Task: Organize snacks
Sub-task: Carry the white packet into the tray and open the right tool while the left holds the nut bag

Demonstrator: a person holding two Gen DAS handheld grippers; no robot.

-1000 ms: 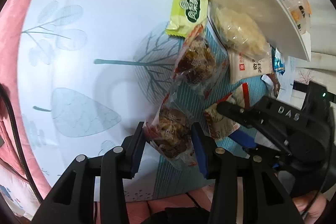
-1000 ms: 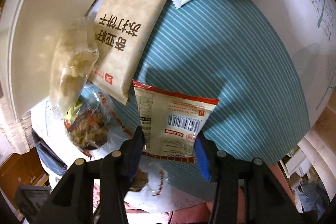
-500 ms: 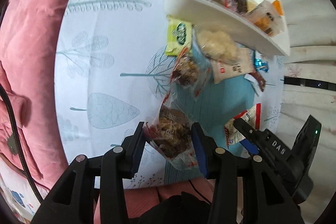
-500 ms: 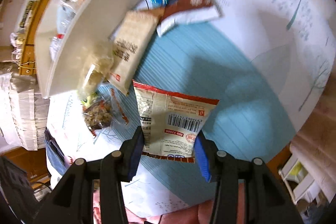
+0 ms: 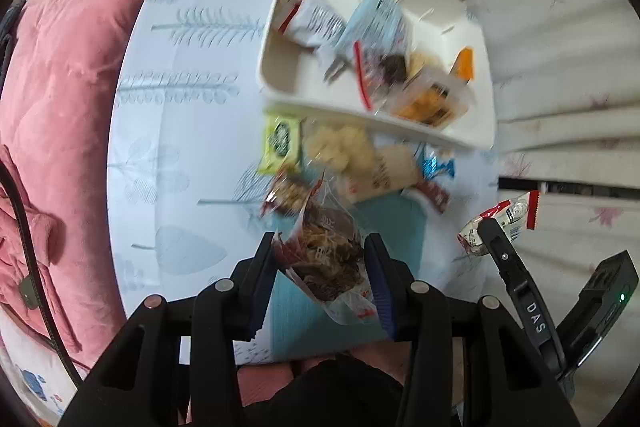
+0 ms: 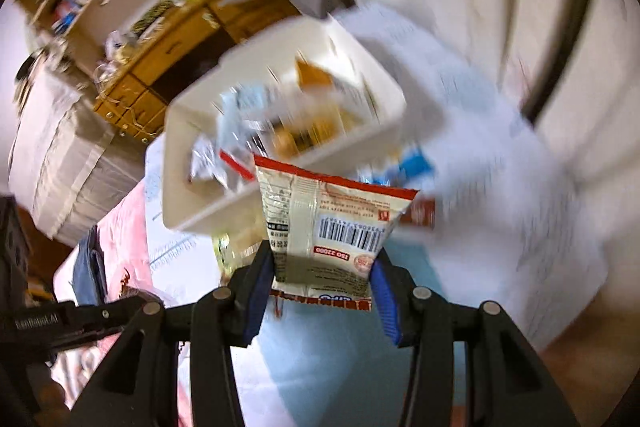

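Observation:
My left gripper (image 5: pixel 320 259) is shut on a clear packet of dark dried snack (image 5: pixel 326 255), held well above the table. My right gripper (image 6: pixel 322 267) is shut on a cream packet with red edges and a barcode (image 6: pixel 332 219); the same packet (image 5: pixel 504 211) shows at the right of the left wrist view. A white bin (image 5: pixel 280 27) with several snacks inside stands beyond; in the blurred right wrist view the bin (image 6: pixel 180 163) lies just behind the held packet. Loose packets lie below the bin: a green one (image 5: pixel 280 143), a pale puffed one (image 5: pixel 340 147), a beige one (image 5: pixel 384 171).
The table wears a white cloth with tree prints (image 5: pixel 180 107) and a teal striped mat (image 5: pixel 392 219). A pink cushion (image 5: pixel 60 87) lies left of it. Wooden shelves and drawers (image 6: pixel 160 27) stand behind the bin, pale bedding (image 5: pixel 560 67) to the right.
Both grippers have risen high off the table, each carrying its packet. The bin's inside has come into view, and the right gripper has tilted up and rolled towards it.

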